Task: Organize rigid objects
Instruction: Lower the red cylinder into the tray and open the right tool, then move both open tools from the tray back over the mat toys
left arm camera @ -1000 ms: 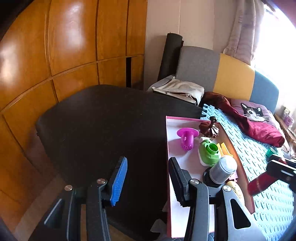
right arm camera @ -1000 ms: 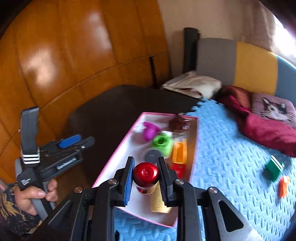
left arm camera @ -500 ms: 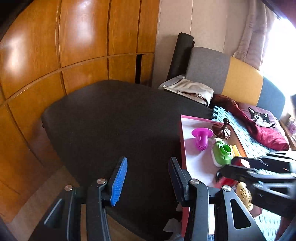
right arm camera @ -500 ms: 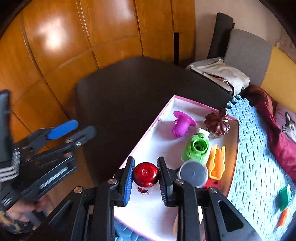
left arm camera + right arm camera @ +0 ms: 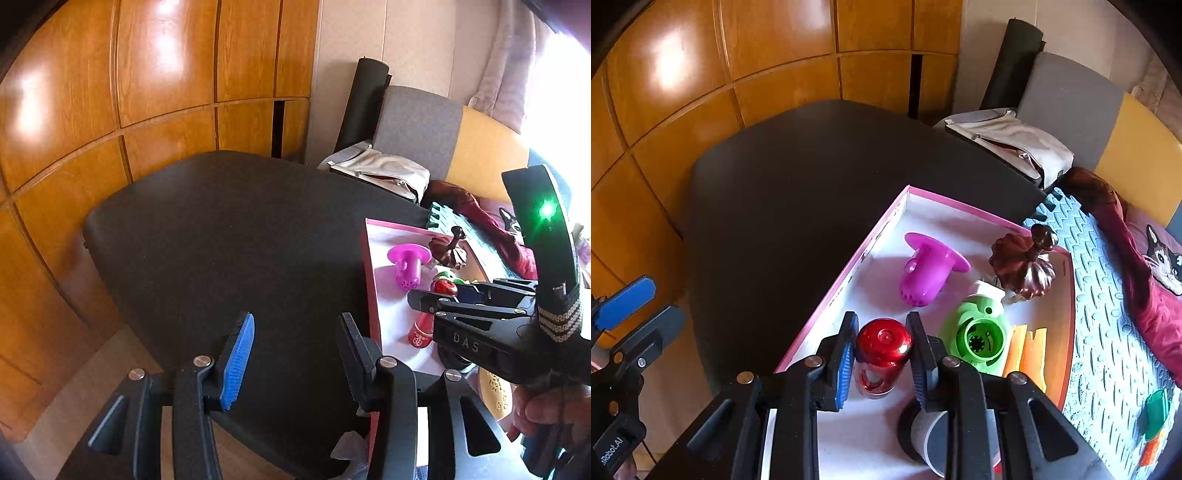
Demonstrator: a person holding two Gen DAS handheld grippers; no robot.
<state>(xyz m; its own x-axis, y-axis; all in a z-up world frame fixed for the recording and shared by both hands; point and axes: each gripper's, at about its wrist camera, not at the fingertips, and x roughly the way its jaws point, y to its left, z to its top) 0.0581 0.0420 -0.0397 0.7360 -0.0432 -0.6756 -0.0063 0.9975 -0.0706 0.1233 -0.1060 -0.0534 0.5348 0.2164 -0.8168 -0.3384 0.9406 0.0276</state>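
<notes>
Crowding the pink tray (image 5: 886, 221), a purple strainer (image 5: 929, 273) and green gadget (image 5: 979, 338) flank the red bottle (image 5: 884, 341); right hand-held gripper (image 5: 882, 350) clamps it; left (image 5: 295, 354) gapes empty.

Both views are fisheye, each looking forward and downward along its own gripper's two fingers. The left wrist view hangs over the black padded seat (image 5: 229, 236), with the pink-rimmed white tray (image 5: 370, 280) at its right edge. The right wrist view sits close above that tray (image 5: 827, 299). Both share the tray, the seat and the glossy orange-brown wooden panelling (image 5: 166, 74).
</notes>
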